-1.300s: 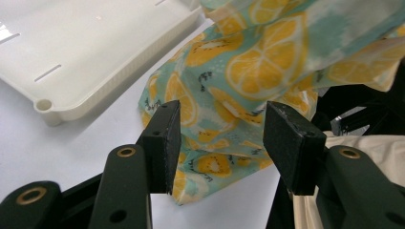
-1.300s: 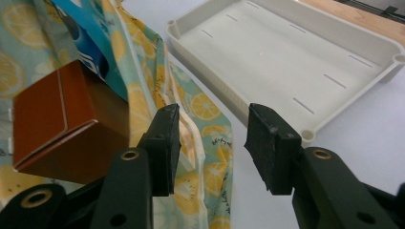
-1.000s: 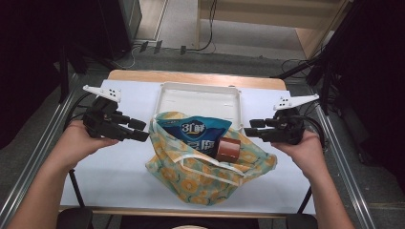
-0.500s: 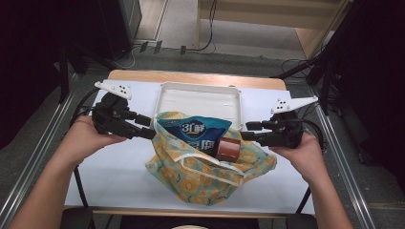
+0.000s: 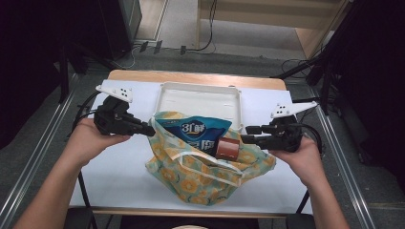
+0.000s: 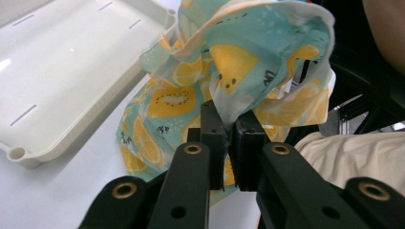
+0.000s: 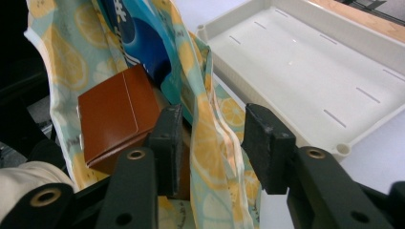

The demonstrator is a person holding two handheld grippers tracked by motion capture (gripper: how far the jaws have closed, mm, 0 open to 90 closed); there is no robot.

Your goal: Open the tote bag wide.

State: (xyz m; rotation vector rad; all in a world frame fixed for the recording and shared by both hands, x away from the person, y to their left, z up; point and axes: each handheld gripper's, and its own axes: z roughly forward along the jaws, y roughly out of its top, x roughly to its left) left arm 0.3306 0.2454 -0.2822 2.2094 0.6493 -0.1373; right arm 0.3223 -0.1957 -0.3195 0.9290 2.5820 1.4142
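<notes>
Surface: one white surface [image 5: 119, 181] with a wooden strip along its far edge, set in a metal frame.
Room: grey floor beyond the surface; cables [image 5: 200, 47] lie on it; wooden furniture [image 5: 267, 14] at the far side; dark areas to both sides.
Tray: one, white, shallow [image 5: 200, 98], [image 6: 62, 71], [image 7: 310, 62], at the far middle of the surface, nothing in it.
Bag: one, cloth with a lemon print [image 5: 200, 176], [image 6: 248, 52], [image 7: 210, 138], lying just in front of the tray, mouth open toward it.
Blue pouch: one [image 5: 200, 131], [image 7: 138, 43], sticking out of the bag mouth.
Brown box: one [image 5: 228, 149], [image 7: 117, 114], in the bag mouth, beside the pouch.
Left tongs: [image 5: 149, 130], [image 6: 229, 138] jaws have just been closing; they pinch the bag's edge at its left corner.
Right tongs: [image 5: 248, 136], [image 7: 215, 143] jaws have just closed slightly; they stand apart with the bag's right edge between them, one inside the bag beside the brown box; the outer pad is clear of the cloth.
Hands: two, one on each tongs.
</notes>
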